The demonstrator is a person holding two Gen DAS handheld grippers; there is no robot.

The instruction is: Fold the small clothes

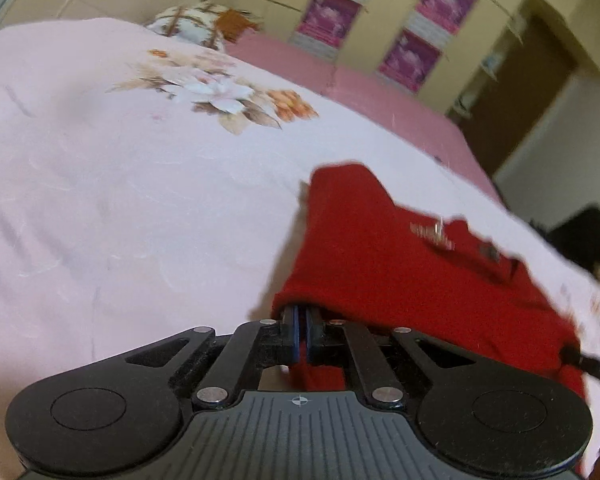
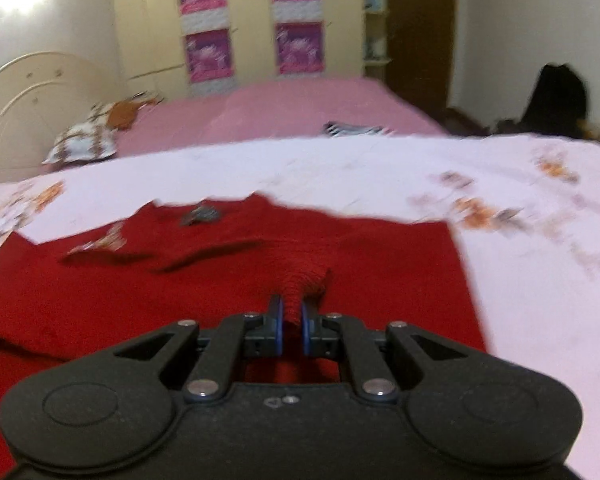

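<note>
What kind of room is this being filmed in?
Most likely a bedroom in a home. There is a bed with a cream headboard and a patterned pillow, and a tall wardrobe with purple panels along the far wall.

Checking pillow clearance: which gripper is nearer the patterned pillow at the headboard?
Left. The left gripper grips the red garment closer to the pillow; the right gripper sits farther.

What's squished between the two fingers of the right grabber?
A bunched fold of the red garment sits pinched in the right gripper; the right wrist view shows it.
</note>
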